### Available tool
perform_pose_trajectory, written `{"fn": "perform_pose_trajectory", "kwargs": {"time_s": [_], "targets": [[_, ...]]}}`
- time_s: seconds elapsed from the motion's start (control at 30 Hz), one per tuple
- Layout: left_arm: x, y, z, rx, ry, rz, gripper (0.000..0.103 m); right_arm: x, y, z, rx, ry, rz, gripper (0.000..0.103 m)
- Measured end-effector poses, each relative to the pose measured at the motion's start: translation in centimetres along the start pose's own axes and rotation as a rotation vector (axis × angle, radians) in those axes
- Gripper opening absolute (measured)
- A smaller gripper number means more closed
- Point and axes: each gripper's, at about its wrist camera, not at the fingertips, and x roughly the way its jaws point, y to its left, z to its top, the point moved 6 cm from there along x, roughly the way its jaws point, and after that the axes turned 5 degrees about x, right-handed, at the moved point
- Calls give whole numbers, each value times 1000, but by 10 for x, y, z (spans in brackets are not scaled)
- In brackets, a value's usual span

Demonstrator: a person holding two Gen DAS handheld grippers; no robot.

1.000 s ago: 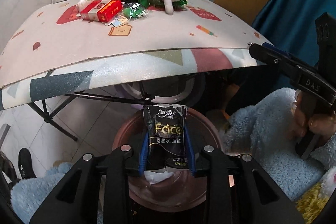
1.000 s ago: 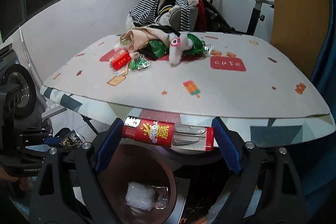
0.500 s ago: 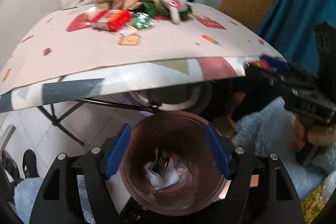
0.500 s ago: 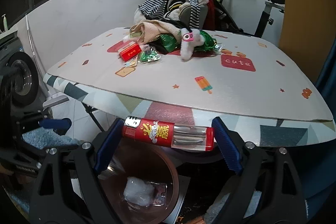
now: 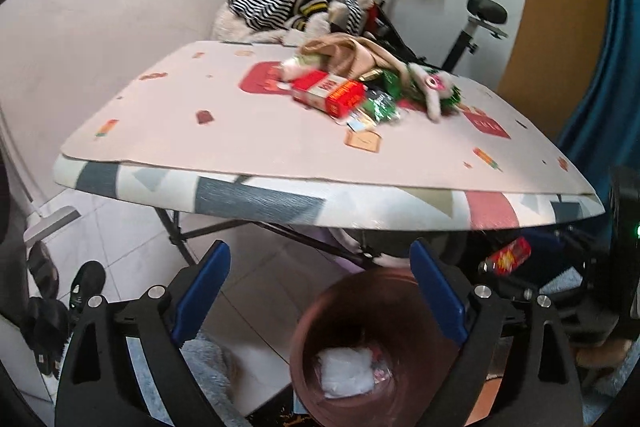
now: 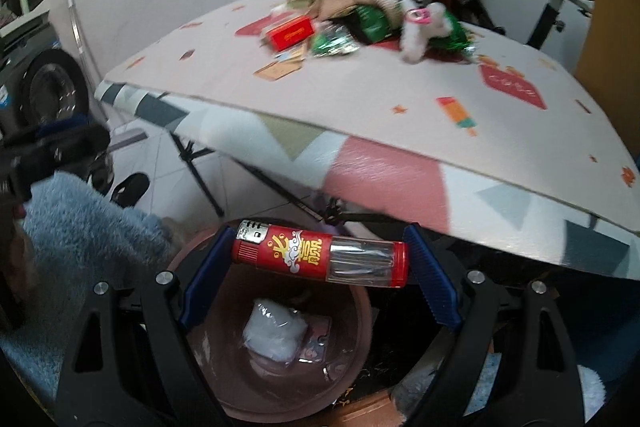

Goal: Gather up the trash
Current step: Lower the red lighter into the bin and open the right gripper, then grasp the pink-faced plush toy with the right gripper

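While left gripper point(image 5: 320, 291) opens empty, right gripper point(image 6: 316, 263) clamps red tube point(image 6: 320, 259) over bin point(image 6: 360, 311).

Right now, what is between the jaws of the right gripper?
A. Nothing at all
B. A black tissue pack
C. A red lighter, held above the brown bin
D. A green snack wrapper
C. In the right wrist view the right gripper has its jaws closed on the two ends of a red lighter, which hangs over the open brown bin.
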Motion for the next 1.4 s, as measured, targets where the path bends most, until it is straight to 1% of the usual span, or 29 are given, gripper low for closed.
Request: {"fn": "perform_pose_trajectory", "kwargs": {"time_s": [0.1,0.2,0.43,0.47,0.5,0.73,0.9,1.07,1.23,1.4], "targets": [[-1,5,0,-18,-5,9,90,6,12,-4,-40,26,13,85],[-2,9,0,-36,-6,14,90,11,16,-8,-68,50,2,85],[-3,12,0,-51,-6,18,91,20,17,-12,-68,94,-4,86],[-2,12,0,-49,-6,20,91,19,17,-12,-69,93,5,94],[-2,12,-1,-49,-5,20,91,17,18,-11,-71,83,8,96],[-2,13,0,-54,-6,16,91,6,14,-2,-51,28,11,97],[-1,14,8,-58,-10,10,91,-2,-7,7,31,-12,-33,97],[-4,21,31,-61,-46,16,91,-17,-36,24,146,-65,-53,97],[-5,29,57,-48,-79,28,91,-24,-61,40,212,-64,-65,97],[-1,35,78,-38,-100,35,91,-28,-81,55,246,-69,-59,97]]}}
